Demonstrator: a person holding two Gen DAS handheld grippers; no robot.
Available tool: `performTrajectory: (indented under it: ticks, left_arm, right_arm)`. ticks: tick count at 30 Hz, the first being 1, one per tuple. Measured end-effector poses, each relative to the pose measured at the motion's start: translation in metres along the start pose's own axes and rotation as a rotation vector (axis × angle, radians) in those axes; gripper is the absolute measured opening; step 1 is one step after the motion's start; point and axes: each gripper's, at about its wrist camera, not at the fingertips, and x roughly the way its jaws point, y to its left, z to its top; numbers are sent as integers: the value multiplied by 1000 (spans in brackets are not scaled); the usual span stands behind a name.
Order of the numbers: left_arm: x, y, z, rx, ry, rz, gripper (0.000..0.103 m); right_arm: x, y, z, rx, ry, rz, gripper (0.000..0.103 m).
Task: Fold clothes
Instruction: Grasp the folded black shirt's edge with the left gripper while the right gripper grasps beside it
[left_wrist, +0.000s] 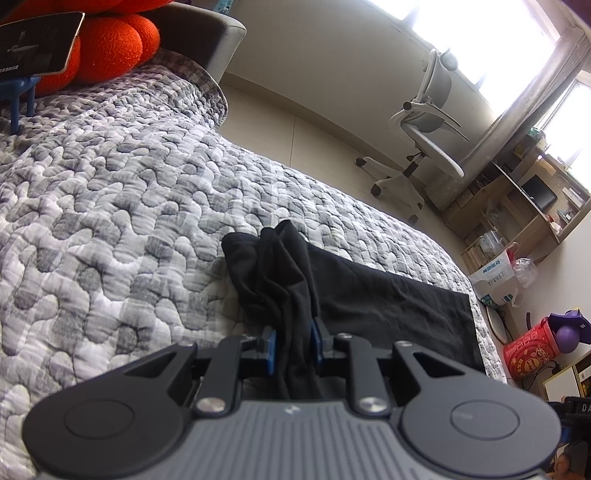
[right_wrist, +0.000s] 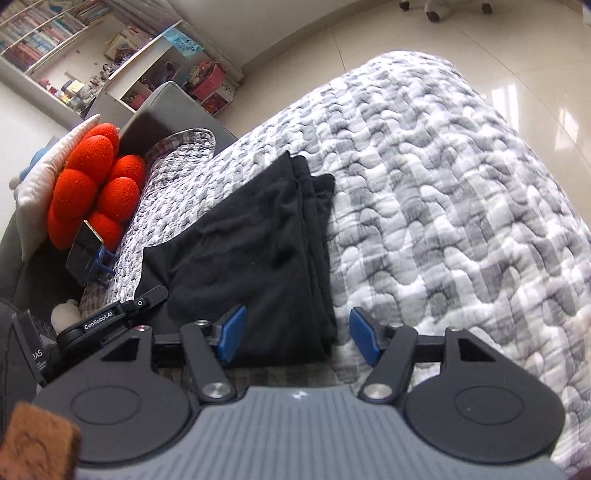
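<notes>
A black garment (left_wrist: 369, 291) lies folded on the grey quilted bed (left_wrist: 110, 192). My left gripper (left_wrist: 293, 345) is shut on a bunched part of it, and the cloth rises in a ridge between the blue pads. In the right wrist view the same black garment (right_wrist: 251, 254) lies in flat layers. My right gripper (right_wrist: 297, 338) stands open over its near edge, its blue pads (right_wrist: 364, 338) well apart and pressing on nothing. The left gripper's black arm (right_wrist: 122, 312) shows at the garment's left side.
An orange cushion (right_wrist: 96, 184) and a phone on a blue stand (right_wrist: 86, 254) sit at the head of the bed. An office chair (left_wrist: 424, 129), shelves and bags (left_wrist: 498, 273) stand on the tiled floor beyond the bed edge.
</notes>
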Motion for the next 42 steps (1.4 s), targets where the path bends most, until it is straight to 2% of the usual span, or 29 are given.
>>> performTrajectory:
  ticks: [5, 9, 11, 18, 27, 36, 42]
  left_arm:
    - [0, 0, 0, -4, 1, 5, 20]
    - [0, -1, -1, 3, -3, 8, 20]
    - [0, -1, -1, 6, -4, 9, 20]
    - [0, 0, 0, 3, -2, 4, 21]
    - [0, 0, 0, 4, 1, 1, 21]
    - [0, 0, 0, 8, 0, 0, 21]
    - [1, 0, 0, 16, -1, -1, 21]
  right_arm:
    - [-9, -19, -3, 117, 26, 102, 65]
    - [-11, -16, -7, 163, 76, 172, 66]
    - [-9, -15, -8, 148, 101, 154, 65]
    - [-8, -30, -3, 236, 92, 216, 65]
    - [-8, -32, 2, 211, 53, 216, 64]
    - [0, -43, 15, 219, 25, 281, 64]
    - [7, -39, 23, 193, -4, 287, 64]
